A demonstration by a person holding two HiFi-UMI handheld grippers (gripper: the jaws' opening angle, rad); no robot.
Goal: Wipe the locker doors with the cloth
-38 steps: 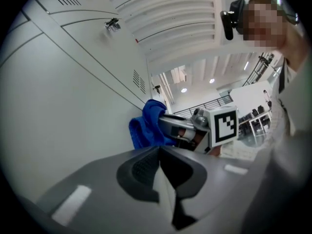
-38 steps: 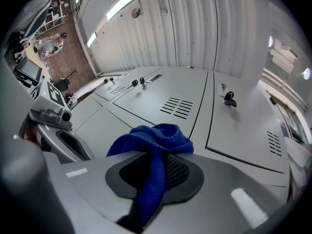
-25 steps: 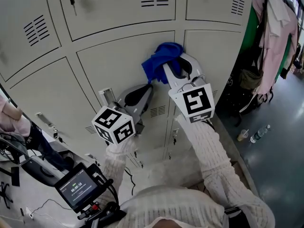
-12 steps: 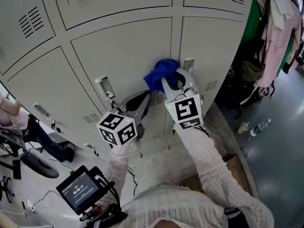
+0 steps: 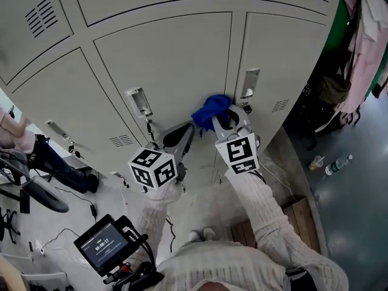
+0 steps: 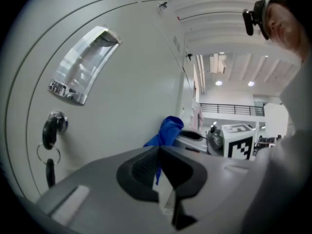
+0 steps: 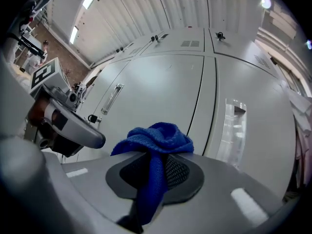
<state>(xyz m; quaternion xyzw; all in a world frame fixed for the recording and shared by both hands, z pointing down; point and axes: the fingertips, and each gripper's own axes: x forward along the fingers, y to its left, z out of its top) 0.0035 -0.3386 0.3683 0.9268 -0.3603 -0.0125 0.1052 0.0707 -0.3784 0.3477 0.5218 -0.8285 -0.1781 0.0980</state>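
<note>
A blue cloth (image 5: 210,110) is bunched against the grey locker doors (image 5: 176,59), low on the seam between the middle door and the right one. My right gripper (image 5: 223,119) is shut on the cloth (image 7: 156,135), a strip of which hangs down between its pads. Just left of it, my left gripper (image 5: 183,133) points at the same door with its jaws shut and nothing between them. The left gripper view shows the closed tips (image 6: 160,152), with the cloth (image 6: 166,130) and the right gripper's marker cube (image 6: 238,143) beyond.
A recessed handle (image 5: 139,101) with a key and lock (image 6: 50,130) below it sits left of the cloth, and another handle (image 5: 249,82) just right. Hanging clothes (image 5: 370,35), a cup (image 5: 315,162) and a bottle (image 5: 337,163) are at the right. A small screen (image 5: 103,242) is at lower left.
Both grippers and the cloth have moved down the locker face, from the upper part of the door to level with the handles. The right gripper still holds the cloth.
</note>
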